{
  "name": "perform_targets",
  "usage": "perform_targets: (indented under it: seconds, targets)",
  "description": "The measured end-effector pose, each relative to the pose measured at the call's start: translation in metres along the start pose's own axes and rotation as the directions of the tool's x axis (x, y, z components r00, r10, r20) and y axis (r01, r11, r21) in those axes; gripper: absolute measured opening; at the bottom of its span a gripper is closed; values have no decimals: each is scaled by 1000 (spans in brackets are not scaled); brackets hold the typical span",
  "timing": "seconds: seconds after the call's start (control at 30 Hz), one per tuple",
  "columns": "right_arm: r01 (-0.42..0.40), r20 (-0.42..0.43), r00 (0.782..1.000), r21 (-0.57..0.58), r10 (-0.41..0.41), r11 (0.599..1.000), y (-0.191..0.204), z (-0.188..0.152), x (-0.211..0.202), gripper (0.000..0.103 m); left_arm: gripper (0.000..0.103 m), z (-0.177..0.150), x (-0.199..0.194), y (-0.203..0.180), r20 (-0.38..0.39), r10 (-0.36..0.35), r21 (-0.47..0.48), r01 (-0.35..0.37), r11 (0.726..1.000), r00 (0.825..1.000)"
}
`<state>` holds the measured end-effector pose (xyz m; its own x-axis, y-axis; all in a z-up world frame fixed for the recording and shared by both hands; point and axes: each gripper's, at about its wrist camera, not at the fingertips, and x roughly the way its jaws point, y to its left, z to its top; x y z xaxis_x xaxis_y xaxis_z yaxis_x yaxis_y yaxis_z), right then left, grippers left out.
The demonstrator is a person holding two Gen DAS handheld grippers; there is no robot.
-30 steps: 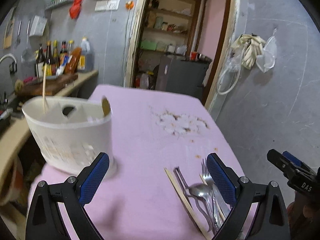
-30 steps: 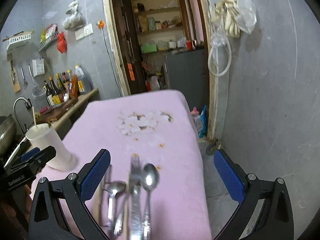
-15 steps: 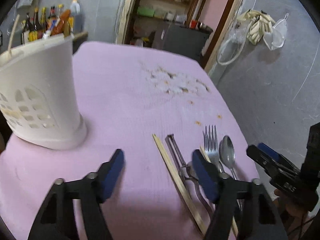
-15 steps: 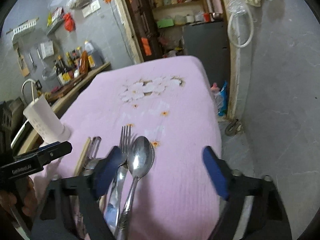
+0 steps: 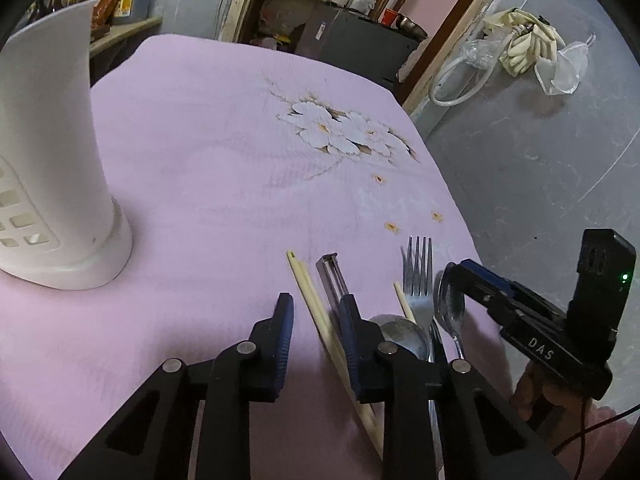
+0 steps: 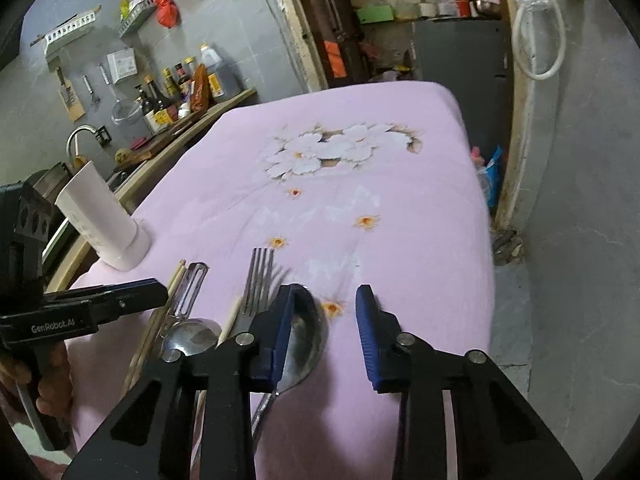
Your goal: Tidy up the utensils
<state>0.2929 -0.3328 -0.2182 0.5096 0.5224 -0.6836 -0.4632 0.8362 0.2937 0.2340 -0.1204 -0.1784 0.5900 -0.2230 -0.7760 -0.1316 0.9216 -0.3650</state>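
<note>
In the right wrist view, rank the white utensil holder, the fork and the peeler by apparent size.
1. white utensil holder
2. fork and peeler: similar, both partly hidden by grippers, so I won't rank them.

Utensil holder [image 5: 52, 168] left of chopsticks [image 5: 316, 312], peeler [image 5: 334, 280], fork [image 5: 418, 276].

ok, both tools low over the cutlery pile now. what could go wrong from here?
1. The left tool straddles the chopsticks, with the peeler right at its right pad: closing could catch both or roll one chopstick away.
2. The right tool has the spoon under its left pad, not centred; closing may just push it into the fork.
3. The two tools work close together and could collide.
</note>
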Motion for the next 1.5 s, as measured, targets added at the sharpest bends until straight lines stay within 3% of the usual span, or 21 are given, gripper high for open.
perform_targets:
  seconds: [0.1,0.33,0.5,0.67,0.87,1.17,1.5]
  targets:
    - [-39,-19,999,-4,39,999,1,-1,3,28,11,1,6,3,-42,-28,-22,27,999,999]
    - [-87,-48,995,10,87,996,-3,-2,8,12,10,3,8,6,-60,-60,-50,57,997,996]
    - [-112,-105,988,7,113,994,-3,3,13,10,9,5,9,8,-79,-80,-68,75,995,994]
    - [-119,-110,986,33,122,992,-5,7,8,3,8,5,-1,6,-57,-81,-74,77,994,995]
    - [-82,-84,993,45,86,996,1,6,-12,2,7,7,-22,2,-17,-92,-61,91,994,996]
    - [32,42,999,1,-32,999,31,17,-70,2,6,15,-73,0,92,-86,-29,89,996,992]
    - [97,239,966,4,-95,995,88,53,-127,2,5,40,-130,10,195,-106,30,102,994,975]
